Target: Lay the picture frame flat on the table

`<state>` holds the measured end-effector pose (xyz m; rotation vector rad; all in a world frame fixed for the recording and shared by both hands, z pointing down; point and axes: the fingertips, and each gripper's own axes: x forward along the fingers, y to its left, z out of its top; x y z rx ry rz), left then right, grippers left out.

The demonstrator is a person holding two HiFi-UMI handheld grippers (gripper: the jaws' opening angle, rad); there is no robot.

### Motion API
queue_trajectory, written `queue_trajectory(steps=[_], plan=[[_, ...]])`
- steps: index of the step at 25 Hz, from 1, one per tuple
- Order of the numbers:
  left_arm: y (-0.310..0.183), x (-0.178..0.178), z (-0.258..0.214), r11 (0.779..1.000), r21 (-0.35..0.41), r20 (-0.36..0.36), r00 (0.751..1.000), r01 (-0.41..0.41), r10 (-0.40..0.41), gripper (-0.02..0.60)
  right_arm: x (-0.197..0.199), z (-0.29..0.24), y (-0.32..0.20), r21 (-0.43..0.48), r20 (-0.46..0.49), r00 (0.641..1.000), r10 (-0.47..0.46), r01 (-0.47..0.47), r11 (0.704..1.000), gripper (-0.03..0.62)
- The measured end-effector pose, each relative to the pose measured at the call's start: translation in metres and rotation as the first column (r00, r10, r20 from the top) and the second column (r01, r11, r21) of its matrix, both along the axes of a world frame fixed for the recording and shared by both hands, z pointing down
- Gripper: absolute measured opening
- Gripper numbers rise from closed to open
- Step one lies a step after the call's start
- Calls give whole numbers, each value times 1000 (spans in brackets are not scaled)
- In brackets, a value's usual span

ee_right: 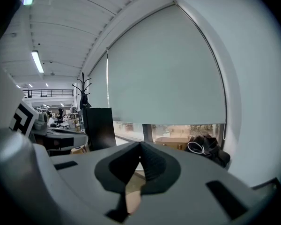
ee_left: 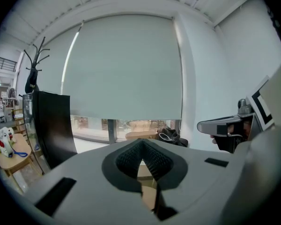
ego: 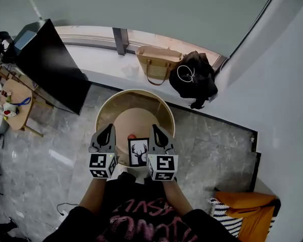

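Head view: left gripper (ego: 109,131) sat at 9 o'clock and right gripper (ego: 155,131) at 3 of the picture frame (ego: 138,152), propped up near the round worktop's (ego: 111,105) 6 o'clock edge. Both jaws were pinched together, empty. Looked like the approach step. Next they'd need to open and tip it flat.

The picture frame (ego: 138,152) is small and upright-oblong, with a black border around a white print of a dark antlered deer head. It sits at the near edge of the round, light wooden table (ego: 164,110), which has a raised rim. Its face shows from above; whether it leans or lies flat cannot be told.
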<state>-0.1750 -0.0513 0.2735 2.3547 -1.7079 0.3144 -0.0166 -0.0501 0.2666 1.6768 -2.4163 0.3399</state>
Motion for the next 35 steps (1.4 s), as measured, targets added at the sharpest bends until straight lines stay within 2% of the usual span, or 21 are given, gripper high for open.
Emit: queue_trajectory(steps=[8,18,35], plan=[[-17,-8,-56,995,103,-13,1000,8,-7,11,-1,-43,-16,74,-5,1000,-7,7,997,21],[-21,-12,-93,983,182,-70,997,35,-23,11,11,-74,-19,140,-25,1000,4,0,990,21],[-32,-8,-102,979,202,-53,999,13,-2,11,5,-80,-28,162,-52,999,6,2,987,20]])
